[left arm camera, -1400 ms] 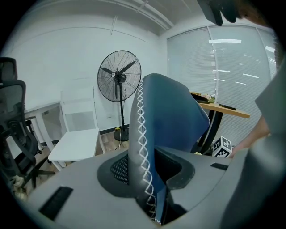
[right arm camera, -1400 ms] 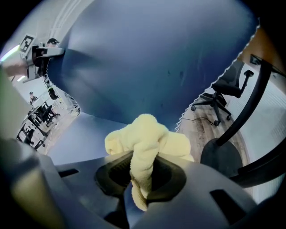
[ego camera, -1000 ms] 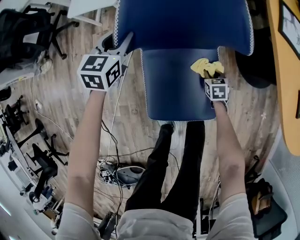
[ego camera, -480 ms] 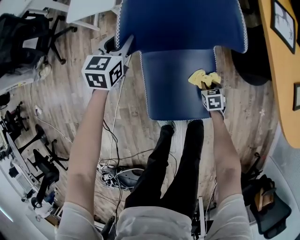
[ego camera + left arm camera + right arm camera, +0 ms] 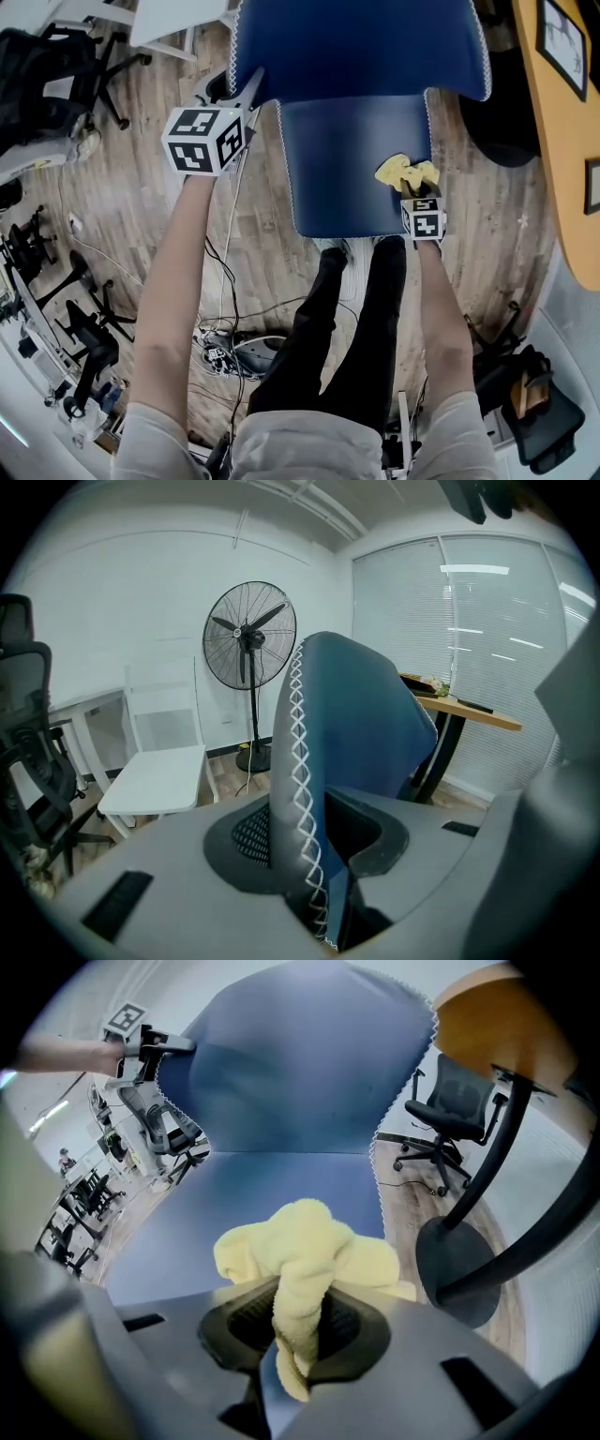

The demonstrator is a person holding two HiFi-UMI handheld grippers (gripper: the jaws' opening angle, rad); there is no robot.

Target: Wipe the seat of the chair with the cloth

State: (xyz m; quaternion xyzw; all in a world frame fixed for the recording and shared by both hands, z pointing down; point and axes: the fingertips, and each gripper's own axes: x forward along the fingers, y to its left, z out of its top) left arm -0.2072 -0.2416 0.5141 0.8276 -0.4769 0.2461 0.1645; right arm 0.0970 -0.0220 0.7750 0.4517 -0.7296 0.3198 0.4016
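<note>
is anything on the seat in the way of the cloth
Nothing visible is. The right gripper holds the yellow cloth right over the blue seat, near its right front edge, and the rest of the seat is bare.

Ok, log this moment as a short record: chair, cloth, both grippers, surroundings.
chair: blue, white-stitched edges
seat: bare apart from the cloth
cloth: yellow, bunched, on the seat near its right edge in the head view
left gripper: shut on the backrest edge
right gripper: shut on the cloth
surroundings: white chair, standing fan, wood floor
</note>
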